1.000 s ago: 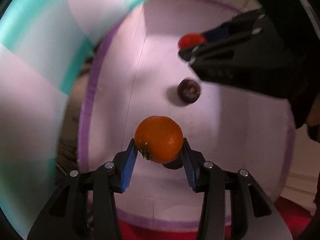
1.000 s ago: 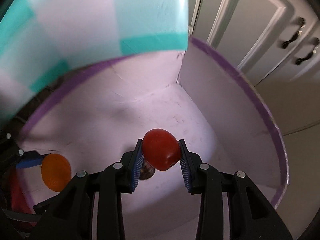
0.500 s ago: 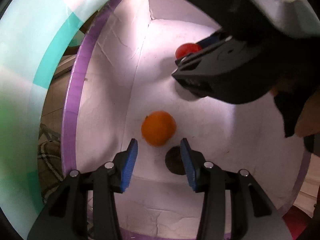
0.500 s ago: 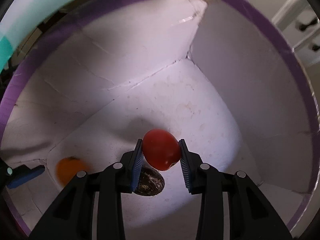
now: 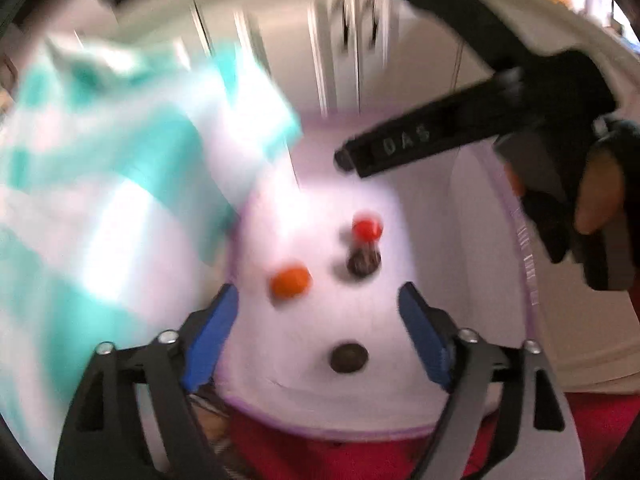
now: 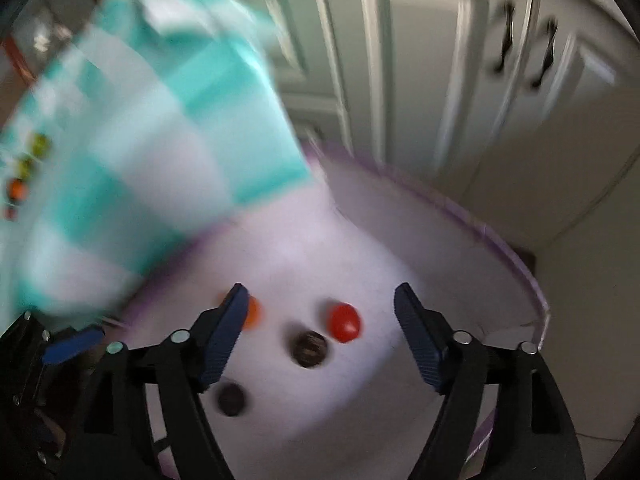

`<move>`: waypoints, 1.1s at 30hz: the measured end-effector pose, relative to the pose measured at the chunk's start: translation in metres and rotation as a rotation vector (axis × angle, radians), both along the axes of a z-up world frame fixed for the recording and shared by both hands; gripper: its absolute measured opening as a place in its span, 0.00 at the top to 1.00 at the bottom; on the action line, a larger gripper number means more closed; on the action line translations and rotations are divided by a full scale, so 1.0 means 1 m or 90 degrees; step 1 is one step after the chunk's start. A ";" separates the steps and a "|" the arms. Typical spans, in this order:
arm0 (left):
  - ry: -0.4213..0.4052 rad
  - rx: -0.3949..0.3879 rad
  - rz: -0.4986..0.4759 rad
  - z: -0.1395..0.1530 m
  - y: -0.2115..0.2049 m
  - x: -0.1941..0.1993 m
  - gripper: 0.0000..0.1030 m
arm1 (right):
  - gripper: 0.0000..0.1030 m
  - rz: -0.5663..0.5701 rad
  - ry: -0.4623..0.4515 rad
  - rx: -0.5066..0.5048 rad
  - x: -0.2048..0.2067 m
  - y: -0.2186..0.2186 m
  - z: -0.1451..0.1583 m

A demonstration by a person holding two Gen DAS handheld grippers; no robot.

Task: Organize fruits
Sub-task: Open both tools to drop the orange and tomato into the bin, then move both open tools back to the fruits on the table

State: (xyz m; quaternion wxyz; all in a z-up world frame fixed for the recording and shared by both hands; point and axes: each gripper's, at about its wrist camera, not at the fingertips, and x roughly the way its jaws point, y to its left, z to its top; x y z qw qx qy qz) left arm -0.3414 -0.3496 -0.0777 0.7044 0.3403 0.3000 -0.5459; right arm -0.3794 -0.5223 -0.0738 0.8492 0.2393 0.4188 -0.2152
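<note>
A white box with a purple rim point(image 5: 528, 276) point(image 6: 516, 256) holds an orange point(image 5: 290, 281) point(image 6: 253, 312), a red tomato point(image 5: 367, 229) point(image 6: 344, 323) and two dark round fruits point(image 5: 363, 262) point(image 5: 349, 357) point(image 6: 309, 349) point(image 6: 231, 399). My left gripper point(image 5: 318, 332) is open and empty, high above the box. My right gripper point(image 6: 320, 334) is open and empty above the box; it also shows in the left wrist view point(image 5: 420, 144) at the upper right. Both views are blurred by motion.
A teal and white checked cloth point(image 5: 100, 184) point(image 6: 140, 152) hangs over the box's left side. Several small fruits point(image 6: 24, 176) lie on it at the far left. White cabinet doors point(image 6: 460, 80) stand behind the box. A red surface point(image 5: 360, 456) lies under its near edge.
The right gripper has opened and let go of the tomato, which now lies in the box. Both grippers have pulled up and back out of the box, jaws wide open.
</note>
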 end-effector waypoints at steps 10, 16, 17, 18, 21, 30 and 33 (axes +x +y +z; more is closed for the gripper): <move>-0.101 -0.279 0.298 0.129 0.161 0.109 0.02 | 0.13 0.129 -0.318 -0.135 0.037 0.111 0.147; -0.079 -0.319 0.557 0.139 0.249 0.245 0.02 | 0.13 0.211 -0.254 -0.078 0.131 0.175 0.138; -0.066 -0.319 0.598 0.138 0.269 0.270 0.02 | 0.13 0.227 -0.250 -0.069 0.152 0.187 0.135; -0.056 -0.320 0.624 0.139 0.285 0.286 0.02 | 0.13 0.237 -0.246 -0.067 0.171 0.200 0.130; -0.026 -0.341 0.732 0.129 0.324 0.344 0.02 | 0.13 0.262 -0.231 -0.065 0.215 0.225 0.114; 0.099 -0.380 0.868 0.101 0.388 0.418 0.02 | 0.13 0.322 -0.116 -0.054 0.414 0.283 0.080; 0.125 -0.403 0.857 0.098 0.397 0.415 0.02 | 0.13 0.337 -0.089 -0.078 0.461 0.296 0.074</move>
